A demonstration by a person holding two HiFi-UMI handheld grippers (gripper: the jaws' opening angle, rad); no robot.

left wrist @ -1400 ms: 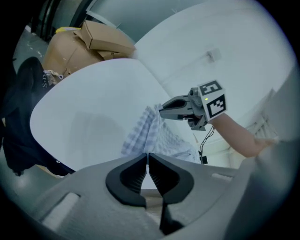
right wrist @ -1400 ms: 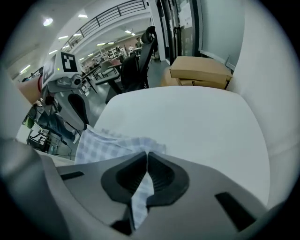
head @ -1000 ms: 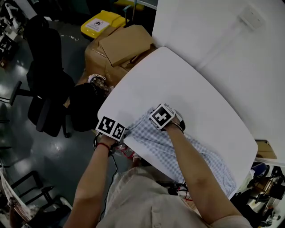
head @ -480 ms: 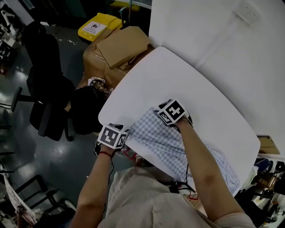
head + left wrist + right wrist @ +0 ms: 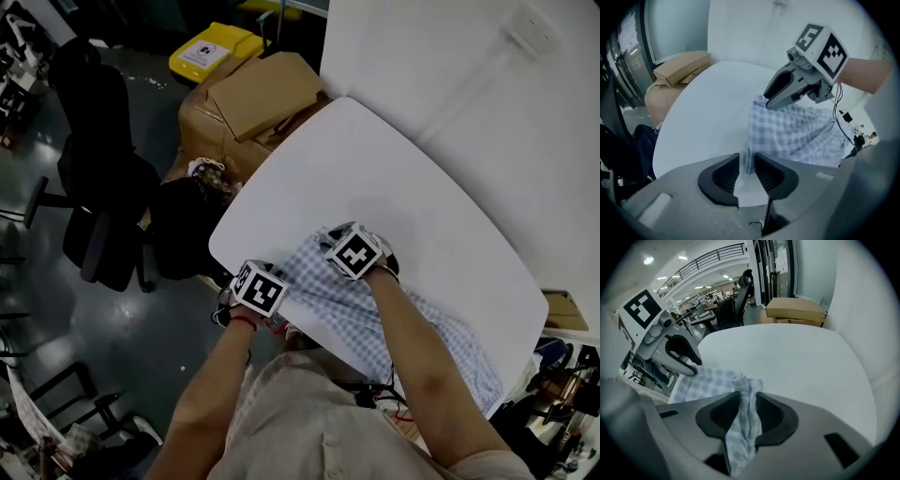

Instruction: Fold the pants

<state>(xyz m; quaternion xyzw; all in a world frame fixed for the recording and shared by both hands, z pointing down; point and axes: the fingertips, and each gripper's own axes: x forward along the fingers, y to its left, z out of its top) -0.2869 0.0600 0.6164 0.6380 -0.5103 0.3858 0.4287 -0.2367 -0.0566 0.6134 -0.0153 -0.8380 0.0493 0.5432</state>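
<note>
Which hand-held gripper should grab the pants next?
Probably the right hand-held gripper: thick checked pants bunch between its jaws; left hand-held gripper straddles a thin edge. Both just opened.

The head view is dim. Both gripper views bulge with black corners; ceiling lights (image 5: 649,260) glow at eleven o'clock.

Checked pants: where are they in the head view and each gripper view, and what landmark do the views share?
Head view: pants lower centre, on the table's near edge, running lower right.
Left gripper view: pants centre to right, one edge reaching bottom centre.
Right gripper view: pants bunched at bottom centre, flat part to its left.
Shared landmark: cardboard box beyond the table's far end.
</note>
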